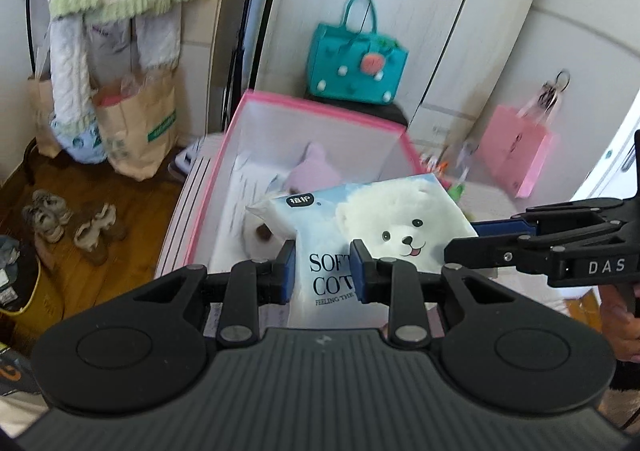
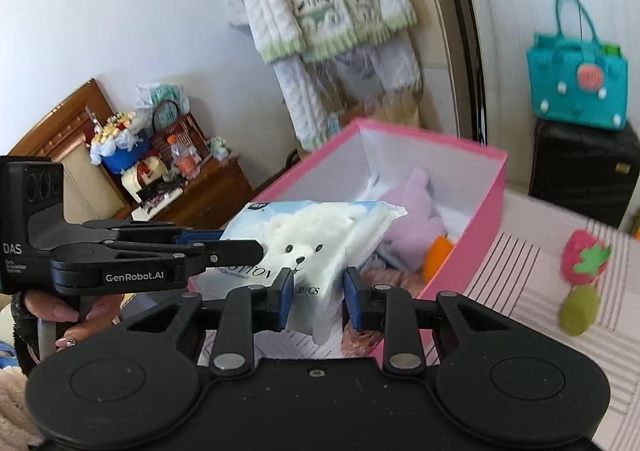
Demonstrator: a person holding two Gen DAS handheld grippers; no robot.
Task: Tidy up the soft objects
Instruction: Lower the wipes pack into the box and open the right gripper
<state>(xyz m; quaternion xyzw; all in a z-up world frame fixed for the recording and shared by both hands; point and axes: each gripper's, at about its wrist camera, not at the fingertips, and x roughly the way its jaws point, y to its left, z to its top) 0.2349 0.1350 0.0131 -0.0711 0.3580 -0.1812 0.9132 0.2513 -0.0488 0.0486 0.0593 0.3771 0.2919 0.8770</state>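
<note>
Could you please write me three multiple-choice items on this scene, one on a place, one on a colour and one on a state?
1. Where does the lilac plush toy lie?
A. inside the pink-rimmed storage box
B. on the striped bedcover
C. in the teal felt handbag

2. What colour is the strawberry plush on the striped bedcover?
A. blue
B. pink-red with a green leaf
C. white

3. How is the white tissue pack printed with a bear held?
A. by no gripper
B. by the left gripper alone
C. by both the left gripper and the right gripper

Answers: 1 A, it sits within the box walls; 2 B, as the right wrist view shows; 3 C, each wrist view shows jaws closed on the pack.
</note>
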